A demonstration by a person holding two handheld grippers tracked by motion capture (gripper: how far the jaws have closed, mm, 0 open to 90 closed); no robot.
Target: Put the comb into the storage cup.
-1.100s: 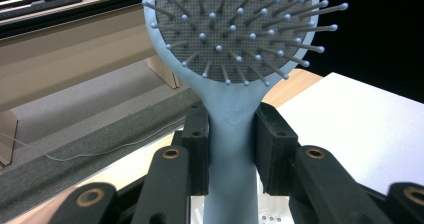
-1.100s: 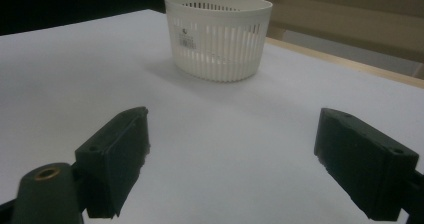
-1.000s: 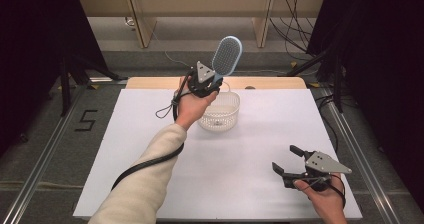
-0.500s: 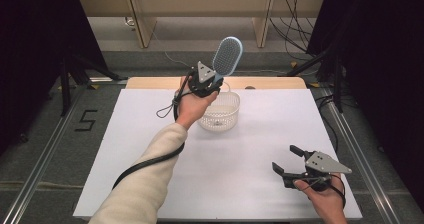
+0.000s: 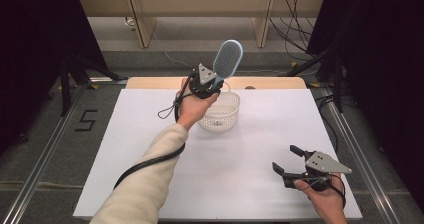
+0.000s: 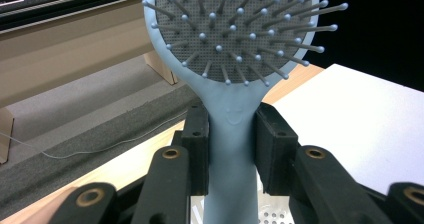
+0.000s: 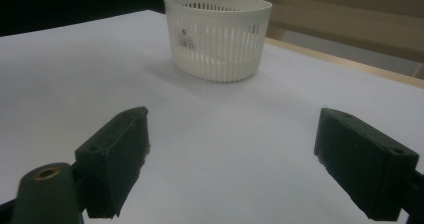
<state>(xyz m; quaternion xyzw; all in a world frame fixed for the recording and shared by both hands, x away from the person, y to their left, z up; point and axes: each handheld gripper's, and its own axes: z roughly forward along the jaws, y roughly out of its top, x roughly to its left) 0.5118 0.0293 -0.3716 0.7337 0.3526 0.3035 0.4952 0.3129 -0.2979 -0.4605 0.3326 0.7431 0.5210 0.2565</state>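
In the left gripper view we lose the top of the hairbrush (image 6: 235,39) beyond the upper edge, and its handle's lower end at the bottom edge. The white basket (image 6: 272,215) shows as a sliver behind the jaws. We cannot make out the basket's small label (image 7: 186,38).

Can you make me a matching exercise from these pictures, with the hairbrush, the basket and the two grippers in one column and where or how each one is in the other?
Things:
1. light blue plastic hairbrush
2. white slotted plastic basket
3. left gripper
4. right gripper

States:
A. jaws wide apart, nothing between them
B. standing on the white table
C. held upright by its handle, above the basket
D. shut on a handle

Pairs: 1-C, 2-B, 3-D, 4-A
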